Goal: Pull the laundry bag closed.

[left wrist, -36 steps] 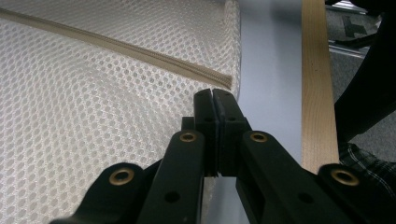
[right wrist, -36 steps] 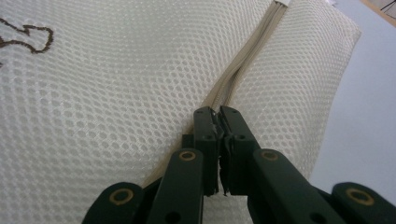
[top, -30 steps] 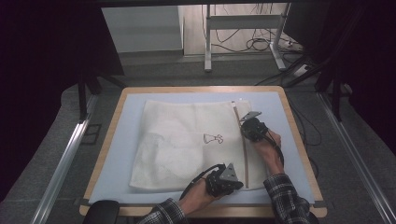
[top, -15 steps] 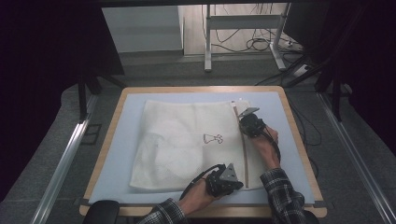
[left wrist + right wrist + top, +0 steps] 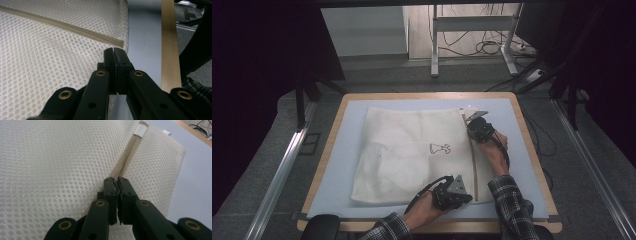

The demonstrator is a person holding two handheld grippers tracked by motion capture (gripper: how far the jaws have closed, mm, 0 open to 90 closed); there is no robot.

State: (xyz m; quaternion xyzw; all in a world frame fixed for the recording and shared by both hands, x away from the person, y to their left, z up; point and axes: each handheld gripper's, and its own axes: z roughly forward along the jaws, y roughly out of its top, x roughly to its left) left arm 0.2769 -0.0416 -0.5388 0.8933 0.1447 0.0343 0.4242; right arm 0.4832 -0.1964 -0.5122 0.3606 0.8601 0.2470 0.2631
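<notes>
Blue mat (image 5: pixel 522 165), mesh bag (image 5: pixel 412 150), right claw (image 5: pixel 473 123) clamped on zipper (image 5: pixel 130 157)

A wooden-edged counter (image 5: pixel 522 131) with a pale blue mat on top carries a flat white mesh laundry bag (image 5: pixel 412 155) with a small dark printed figure near its middle. A beige zipper strip (image 5: pixel 473 165) runs down the bag's three o'clock side. The right tool (image 5: pixel 475 129), black with a trailing cable, sits at the zipper's twelve o'clock end, jaws pinched together on the zipper line. The left tool (image 5: pixel 468 196), black with a grey three-cornered plate, rests at the six o'clock end of the zipper, jaws closed at the bag's edge. Plaid sleeves (image 5: pixel 512 205) come in from six o'clock.
</notes>
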